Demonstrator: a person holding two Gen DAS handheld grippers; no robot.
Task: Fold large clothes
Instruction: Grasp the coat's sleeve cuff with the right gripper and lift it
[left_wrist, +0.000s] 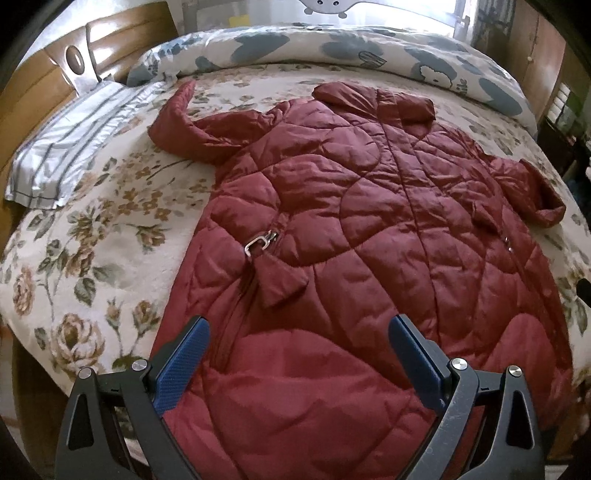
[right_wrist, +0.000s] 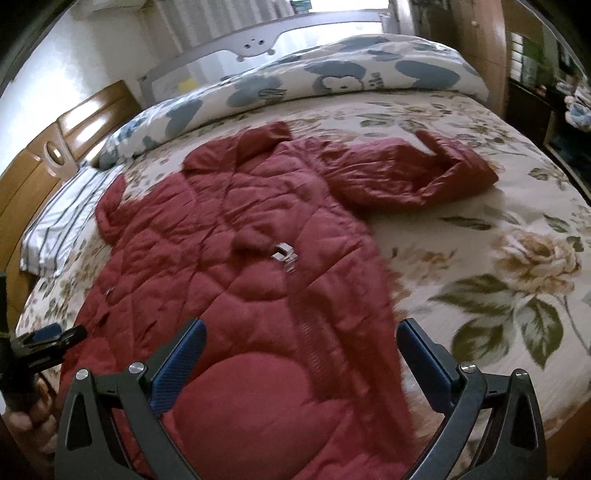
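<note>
A dark red quilted coat (left_wrist: 362, 206) lies spread flat, front up, on a floral bedspread (left_wrist: 92, 229). Its collar points to the far side and both sleeves lie out to the sides. My left gripper (left_wrist: 299, 332) is open and empty, above the coat's hem near its left half. The coat also fills the right wrist view (right_wrist: 236, 258), with one sleeve (right_wrist: 406, 177) bent out to the right. My right gripper (right_wrist: 301, 332) is open and empty above the hem's right edge. The left gripper (right_wrist: 48, 338) shows at the left edge of the right wrist view.
A rolled white-and-blue duvet (left_wrist: 332, 48) lies along the far side of the bed. A striped pillow (left_wrist: 70, 140) sits at the left by the wooden headboard (left_wrist: 33, 85). A bed rail (right_wrist: 258, 44) stands behind the duvet. Dark furniture (right_wrist: 554, 110) stands at the right.
</note>
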